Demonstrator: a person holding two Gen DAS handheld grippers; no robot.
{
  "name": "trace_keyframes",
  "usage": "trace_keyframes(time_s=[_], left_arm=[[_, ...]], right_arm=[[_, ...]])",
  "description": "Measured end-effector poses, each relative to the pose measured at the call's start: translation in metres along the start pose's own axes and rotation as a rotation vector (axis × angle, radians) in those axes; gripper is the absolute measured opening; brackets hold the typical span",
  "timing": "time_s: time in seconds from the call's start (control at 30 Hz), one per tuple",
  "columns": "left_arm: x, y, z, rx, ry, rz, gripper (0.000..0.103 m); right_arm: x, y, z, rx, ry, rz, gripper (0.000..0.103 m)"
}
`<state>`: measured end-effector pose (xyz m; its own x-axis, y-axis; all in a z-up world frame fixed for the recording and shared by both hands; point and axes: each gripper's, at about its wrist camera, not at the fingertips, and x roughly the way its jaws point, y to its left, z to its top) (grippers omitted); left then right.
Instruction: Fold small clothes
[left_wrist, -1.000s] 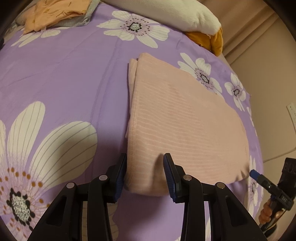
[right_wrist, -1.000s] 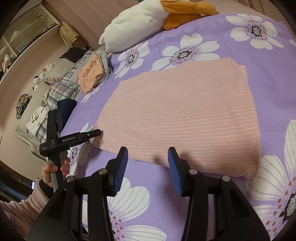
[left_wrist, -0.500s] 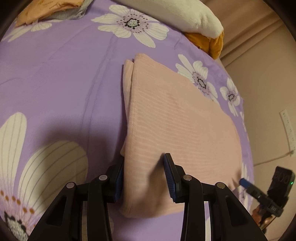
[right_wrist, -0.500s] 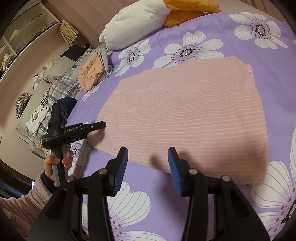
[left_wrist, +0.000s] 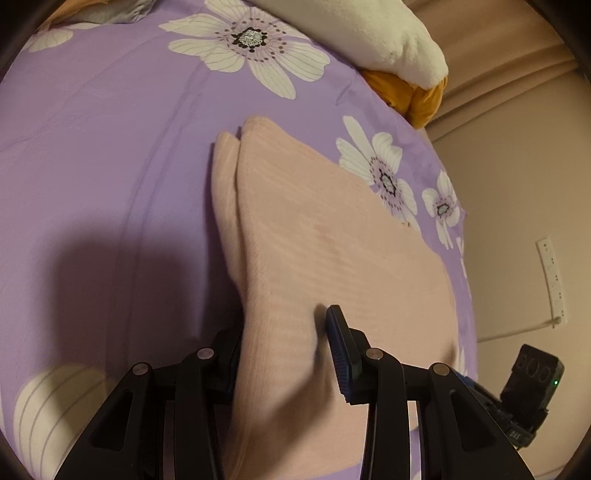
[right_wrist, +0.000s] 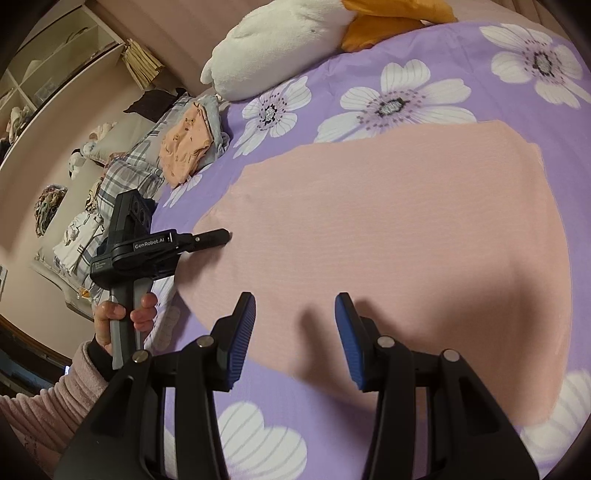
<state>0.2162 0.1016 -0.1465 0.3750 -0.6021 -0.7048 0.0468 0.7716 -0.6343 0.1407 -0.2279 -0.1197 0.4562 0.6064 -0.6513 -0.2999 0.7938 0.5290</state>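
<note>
The white lettering "GenRobot.AI" is read on the black body of the left tongs (right_wrist: 218, 236), seen from the right wrist view; small white print on the device at the lower right of the left wrist view is too blurred to be read. Open wall shelves (right_wrist: 48, 70) are seen at the upper left, their contents too small to be made out. The folded pale pink ribbed garment (right_wrist: 388, 236) is laid flat on the purple bedsheet printed with white daisies (right_wrist: 369, 66), near the bed's front edge. In the left wrist view the left tongs (left_wrist: 284, 354) are part-way apart, and the near left edge of the garment (left_wrist: 314, 258) is drawn up between the blue-ribbed pads; whether the pads press on the cloth cannot be told. The right tongs (right_wrist: 295, 336) are held apart with nothing between them, above the garment's near edge. The left tongs are carried by a hand (right_wrist: 122, 321) in a pink ribbed sleeve (right_wrist: 48, 398). A white and orange plush toy (right_wrist: 295, 37) lies at the head of the bed, and an orange printed garment (right_wrist: 184, 147) is stacked on grey cloth beside it.
</note>
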Motion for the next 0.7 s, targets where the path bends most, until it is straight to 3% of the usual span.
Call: trace_keyframes(time_s=[0.2, 0.3, 0.57, 0.7], left_arm=[[0.005, -0.007, 0.005, 0.013, -0.016, 0.027, 0.037], [0.004, -0.01, 0.004, 0.038, -0.021, 0.064, 0.029], [0.003, -0.019, 0.004, 0.086, -0.027, 0.125, 0.026], [0.004, -0.023, 0.004, 0.105, -0.029, 0.15, 0.026]], right_arm=[[0.027, -0.002, 0.04, -0.015, -0.021, -0.034, 0.045], [0.046, 0.0, 0.067, -0.04, -0.031, -0.081, 0.045], [0.102, 0.002, 0.113, -0.071, 0.023, -0.202, 0.015], [0.119, -0.002, 0.113, -0.06, 0.08, -0.245, 0.012]])
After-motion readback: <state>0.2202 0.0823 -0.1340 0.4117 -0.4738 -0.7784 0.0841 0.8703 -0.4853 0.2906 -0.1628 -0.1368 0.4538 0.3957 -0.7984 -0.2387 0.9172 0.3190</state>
